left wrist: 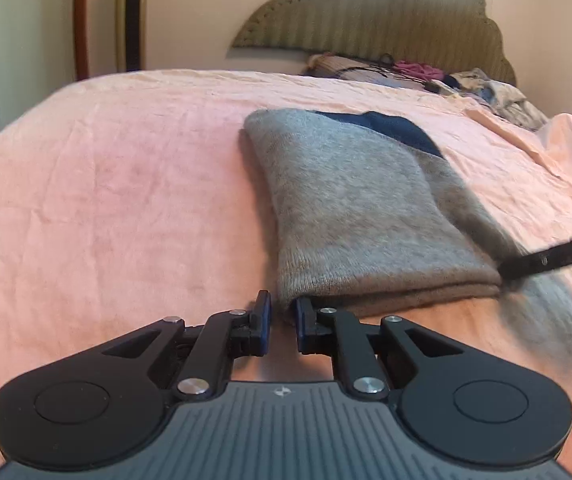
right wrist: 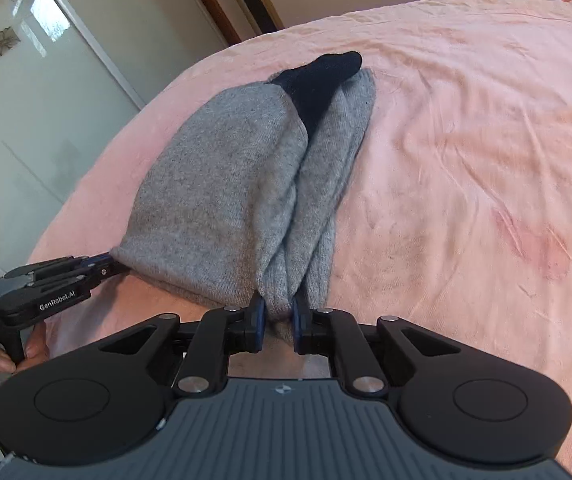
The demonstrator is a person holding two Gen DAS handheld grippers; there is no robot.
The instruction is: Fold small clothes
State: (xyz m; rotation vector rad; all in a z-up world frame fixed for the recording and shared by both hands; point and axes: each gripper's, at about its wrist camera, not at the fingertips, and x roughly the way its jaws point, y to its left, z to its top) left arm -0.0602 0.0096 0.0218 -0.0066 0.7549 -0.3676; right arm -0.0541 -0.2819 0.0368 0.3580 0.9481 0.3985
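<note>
A grey knitted garment point(left wrist: 349, 208) with a dark navy part point(left wrist: 389, 128) lies folded on the pink bedspread point(left wrist: 126, 180). It also shows in the right wrist view point(right wrist: 226, 184), with the navy part point(right wrist: 317, 80) at its far end. My left gripper point(left wrist: 282, 322) is open at the garment's near left corner, its right finger touching the hem; it shows in the right wrist view point(right wrist: 104, 266). My right gripper point(right wrist: 278, 316) is shut on a bunched grey fold at the near edge. Its finger point(left wrist: 557, 256) shows blurred in the left wrist view.
A padded headboard point(left wrist: 385, 12) stands at the far end of the bed, with a heap of mixed clothes and cables point(left wrist: 445, 76) below it. A glass wardrobe door point(right wrist: 26, 80) stands beyond the bed's left edge. The bedspread point(right wrist: 465, 160) stretches out to the right.
</note>
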